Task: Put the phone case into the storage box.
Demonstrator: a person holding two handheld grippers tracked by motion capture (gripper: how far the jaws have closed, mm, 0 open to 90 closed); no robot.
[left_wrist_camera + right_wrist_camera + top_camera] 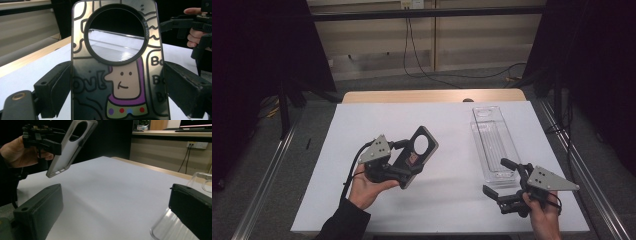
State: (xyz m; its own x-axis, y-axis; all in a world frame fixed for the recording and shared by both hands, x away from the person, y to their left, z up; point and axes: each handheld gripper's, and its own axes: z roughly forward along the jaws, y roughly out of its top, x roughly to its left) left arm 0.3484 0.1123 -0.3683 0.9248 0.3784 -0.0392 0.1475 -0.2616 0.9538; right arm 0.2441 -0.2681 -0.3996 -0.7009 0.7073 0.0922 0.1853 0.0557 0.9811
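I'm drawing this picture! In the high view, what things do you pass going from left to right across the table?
Left gripper → phone case held up in it → clear plastic tray lying on the white table → right gripper, jaws apart, beside the tray's near end.

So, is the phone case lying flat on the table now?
No. In the high view the phone case is lifted above the white table, gripped between the jaws of the left gripper.

Grey floor (262, 150), beige panelled wall (472, 35)
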